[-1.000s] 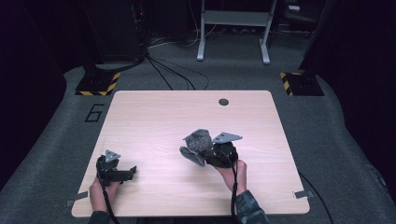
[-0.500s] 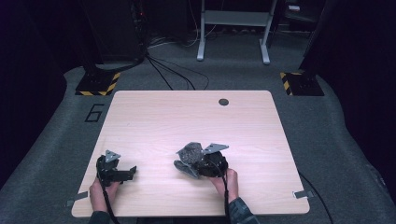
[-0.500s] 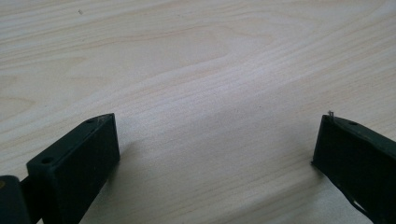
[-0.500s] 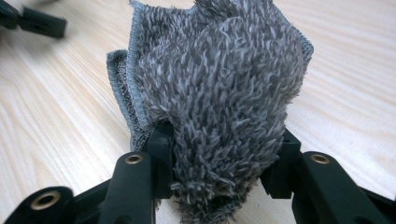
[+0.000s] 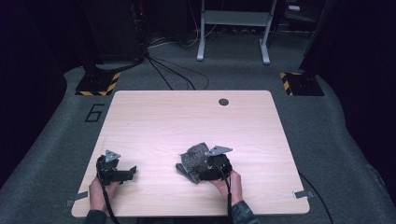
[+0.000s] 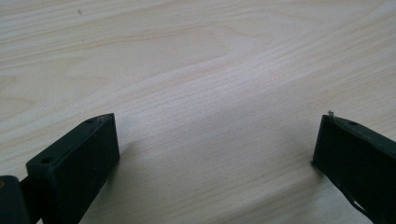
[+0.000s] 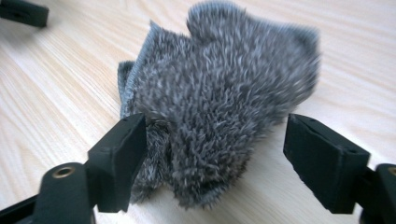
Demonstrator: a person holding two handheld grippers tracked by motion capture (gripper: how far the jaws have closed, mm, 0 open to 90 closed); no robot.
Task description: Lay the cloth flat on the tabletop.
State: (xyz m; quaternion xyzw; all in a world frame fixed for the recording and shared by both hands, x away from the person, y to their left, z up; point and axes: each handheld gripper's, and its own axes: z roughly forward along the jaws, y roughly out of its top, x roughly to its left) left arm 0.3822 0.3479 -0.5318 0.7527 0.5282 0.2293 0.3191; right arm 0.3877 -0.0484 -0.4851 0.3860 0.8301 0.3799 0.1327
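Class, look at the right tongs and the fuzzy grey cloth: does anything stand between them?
Nothing visible does. The right tongs are open, and the grey cloth lies bunched directly between their jaws on the table.

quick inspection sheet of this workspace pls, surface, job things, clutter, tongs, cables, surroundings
surface: pale wood table, round dark grommet near the far edge
job's things: crumpled grey fuzzy cloth on the table
clutter: nothing seen
tongs: left tongs open over bare wood; right tongs open, jaws on either side of the cloth, left jaw touching it
cables: black cables on the floor beyond the table
surroundings: grey carpet, hazard-striped bases, white frame legs, floor mark 6
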